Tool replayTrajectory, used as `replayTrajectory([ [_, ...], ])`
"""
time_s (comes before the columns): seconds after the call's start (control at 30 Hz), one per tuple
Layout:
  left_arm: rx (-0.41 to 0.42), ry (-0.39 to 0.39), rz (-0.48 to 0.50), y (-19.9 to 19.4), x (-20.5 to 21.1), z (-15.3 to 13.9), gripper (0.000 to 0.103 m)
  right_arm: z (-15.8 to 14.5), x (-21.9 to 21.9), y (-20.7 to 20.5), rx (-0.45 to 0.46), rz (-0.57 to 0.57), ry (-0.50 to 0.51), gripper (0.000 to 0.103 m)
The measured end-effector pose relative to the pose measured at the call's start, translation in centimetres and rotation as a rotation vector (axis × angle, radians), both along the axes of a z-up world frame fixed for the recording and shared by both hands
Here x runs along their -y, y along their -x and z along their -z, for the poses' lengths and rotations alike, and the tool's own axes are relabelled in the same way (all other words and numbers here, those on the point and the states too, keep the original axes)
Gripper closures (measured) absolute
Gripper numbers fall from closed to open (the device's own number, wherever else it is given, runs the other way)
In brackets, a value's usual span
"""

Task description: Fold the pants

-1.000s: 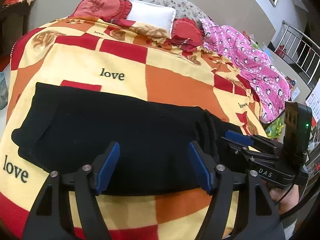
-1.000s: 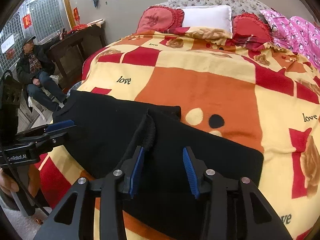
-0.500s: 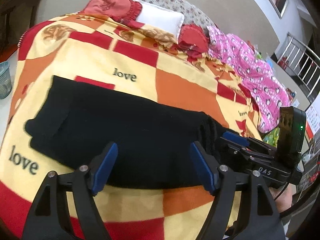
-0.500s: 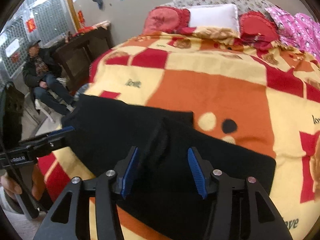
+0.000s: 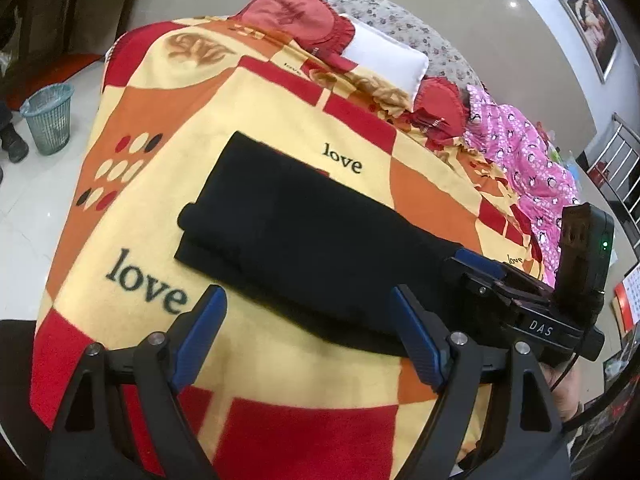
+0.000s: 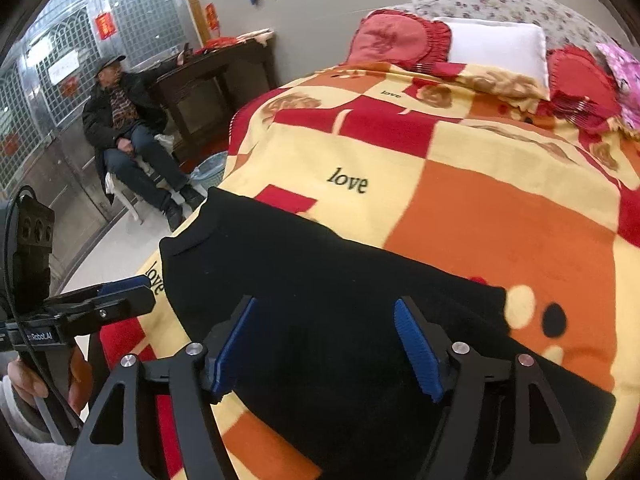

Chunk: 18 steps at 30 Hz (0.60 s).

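The black pants [image 5: 304, 236] lie folded lengthwise in a long flat strip on the checked blanket [image 5: 192, 152]. In the right wrist view the pants [image 6: 340, 304] fill the near centre. My left gripper [image 5: 308, 336] is open and empty, hovering above the near edge of the pants. My right gripper [image 6: 328, 344] is open and empty, over the pants' right part. The right gripper also shows in the left wrist view [image 5: 500, 280] at the pants' right end. The left gripper shows in the right wrist view [image 6: 116, 296], beside the pants' left end.
Red cushions [image 5: 296, 16] and a white pillow [image 5: 384, 60] sit at the bed's head. A pink patterned garment [image 5: 528, 168] lies at the right. A mesh bin [image 5: 48, 116] stands on the floor left. A seated man [image 6: 124, 128] is beside a dark table [image 6: 208, 76].
My right gripper has opened wide and let go of the raised pants fold, which now lies flat. Both grippers have pulled back and up from the pants.
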<state>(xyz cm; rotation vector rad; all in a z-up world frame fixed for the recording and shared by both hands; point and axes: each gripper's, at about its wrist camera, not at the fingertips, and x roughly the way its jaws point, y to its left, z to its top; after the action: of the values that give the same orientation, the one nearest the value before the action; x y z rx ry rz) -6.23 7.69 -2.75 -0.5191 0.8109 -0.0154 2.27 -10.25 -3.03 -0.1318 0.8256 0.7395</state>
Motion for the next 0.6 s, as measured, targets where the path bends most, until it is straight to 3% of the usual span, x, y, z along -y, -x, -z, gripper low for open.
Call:
replayTrajectory([
  [0.23, 0.036, -0.006, 0.017, -0.3, 0.5, -0.7, 0.02, -0.5, 1.4, 0.6, 0.02, 0.049, 0.008, 0.027],
  [0.33, 0.056, -0.017, 0.025, -1.1, 1.2, -1.1, 0.02, -1.1, 3.3, 0.9, 0.058, 0.109, 0.015, 0.016],
  [0.5, 0.07, -0.025, 0.04, -2.6, 2.4, -1.3, 0.019, -0.8, 6.0, 0.7, 0.047, 0.178, 0.02, 0.016],
  [0.6, 0.082, -0.068, 0.042, -3.2, 3.3, -1.2, 0.019, 0.0, 6.6, 0.4, 0.028, 0.193, 0.022, 0.016],
])
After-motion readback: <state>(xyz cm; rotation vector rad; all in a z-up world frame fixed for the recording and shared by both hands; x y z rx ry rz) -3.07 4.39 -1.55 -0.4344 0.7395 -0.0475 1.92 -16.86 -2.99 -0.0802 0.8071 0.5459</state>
